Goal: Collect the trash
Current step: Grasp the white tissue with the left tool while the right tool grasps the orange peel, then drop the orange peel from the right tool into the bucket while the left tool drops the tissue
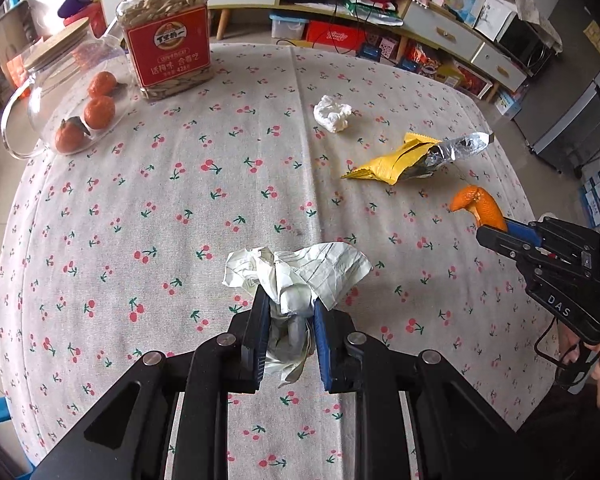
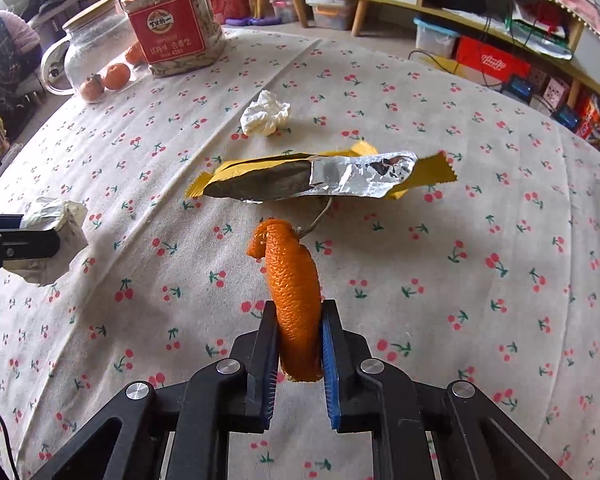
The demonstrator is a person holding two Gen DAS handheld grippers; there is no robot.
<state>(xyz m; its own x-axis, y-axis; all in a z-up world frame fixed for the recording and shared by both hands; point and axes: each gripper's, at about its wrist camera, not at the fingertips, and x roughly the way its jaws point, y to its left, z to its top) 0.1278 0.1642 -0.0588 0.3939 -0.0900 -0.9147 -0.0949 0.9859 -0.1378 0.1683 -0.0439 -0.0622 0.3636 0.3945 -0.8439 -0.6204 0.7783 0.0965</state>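
My left gripper (image 1: 290,300) is shut on a crumpled sheet of lined paper (image 1: 320,268) and holds it above the cherry-print tablecloth (image 1: 140,208). It also shows at the left edge of the right wrist view (image 2: 54,236). My right gripper (image 2: 298,312) is shut on a strip of orange peel (image 2: 294,280), also seen in the left wrist view (image 1: 478,204). A crumpled white tissue (image 1: 332,113) (image 2: 265,114) and an opened yellow foil snack wrapper (image 1: 412,156) (image 2: 320,176) lie on the cloth beyond both grippers.
At the far left stand a red-labelled jar of seeds (image 1: 168,36) (image 2: 174,20) and a glass jug with a wooden lid (image 1: 56,80), with three mandarins (image 1: 98,111) beside it. Shelves and storage boxes (image 1: 340,32) stand beyond the table.
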